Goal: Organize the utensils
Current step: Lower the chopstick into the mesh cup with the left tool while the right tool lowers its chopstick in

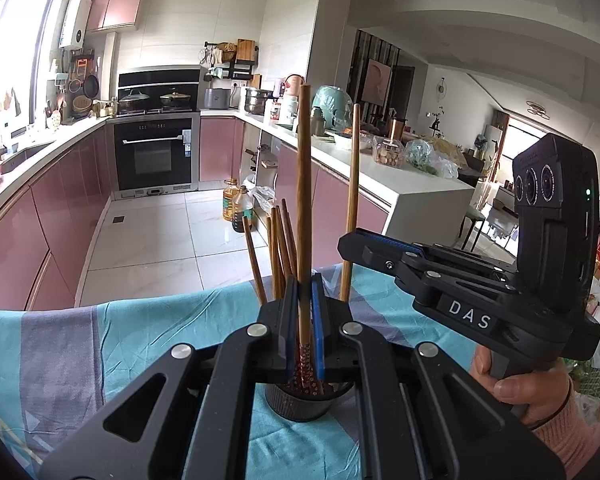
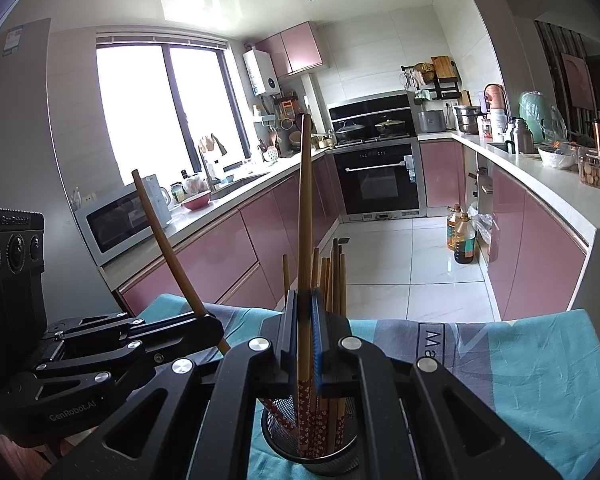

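Looking across the kitchen, we see the surface [image 1: 148, 320] nearest us draped in a teal and grey cloth [image 2: 540, 360], with pink-fronted cabinets [image 1: 60, 200] and a black oven [image 2: 380, 180] beyond it. On the cloth stands a dark mesh holder [image 2: 312, 456], upright, already carrying a cluster of wooden chopsticks [image 2: 332, 276] whose patterned red ends sit down inside it. Our left gripper [image 1: 305, 320] is clamped on a single long chopstick [image 1: 303, 200], which stands nearly upright between the blue pads, its patterned lower end reaching toward the mouth of the mesh holder seen directly below in the left wrist view. Our right gripper [image 2: 305, 328] is likewise clenched on another long chopstick [image 2: 305, 220], held close to vertical just above the holder, with the standing cluster right behind its fingers. In the left wrist view the right gripper comes in from the right side, gripped by a hand [image 1: 516, 384] in a pink sleeve, with its chopstick rising just beside the jaws. In the right wrist view the left gripper lies to the left, and its chopstick leans away toward the microwave [image 2: 120, 224]. Both held chopsticks are apart from each other, one on each side of the holder.
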A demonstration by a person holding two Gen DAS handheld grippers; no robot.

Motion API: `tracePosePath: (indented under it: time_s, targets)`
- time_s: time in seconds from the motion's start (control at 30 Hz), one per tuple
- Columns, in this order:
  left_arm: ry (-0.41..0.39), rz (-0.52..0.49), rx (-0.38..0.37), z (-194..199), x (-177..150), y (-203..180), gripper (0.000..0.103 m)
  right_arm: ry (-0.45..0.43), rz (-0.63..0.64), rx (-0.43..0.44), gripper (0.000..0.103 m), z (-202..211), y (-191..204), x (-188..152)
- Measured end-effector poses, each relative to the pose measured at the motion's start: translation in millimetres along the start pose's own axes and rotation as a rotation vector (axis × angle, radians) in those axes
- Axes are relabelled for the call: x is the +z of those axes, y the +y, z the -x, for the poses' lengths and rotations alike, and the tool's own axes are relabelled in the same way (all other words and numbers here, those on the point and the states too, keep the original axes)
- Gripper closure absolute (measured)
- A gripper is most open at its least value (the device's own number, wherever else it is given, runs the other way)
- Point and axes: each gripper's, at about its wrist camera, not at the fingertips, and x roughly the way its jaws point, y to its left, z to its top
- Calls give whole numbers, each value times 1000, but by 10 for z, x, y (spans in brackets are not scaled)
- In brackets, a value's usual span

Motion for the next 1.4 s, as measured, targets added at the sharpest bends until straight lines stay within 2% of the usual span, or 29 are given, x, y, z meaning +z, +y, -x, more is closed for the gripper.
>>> tracePosePath:
  time_s: [0.53,1.4]
  targets:
    - [26,1,5,-112,105,39,96,18,8,-9,98,-56,13,-44]
    - [73,-9,9,-325,35,116,96,50,9,-27,98,-178,24,-188]
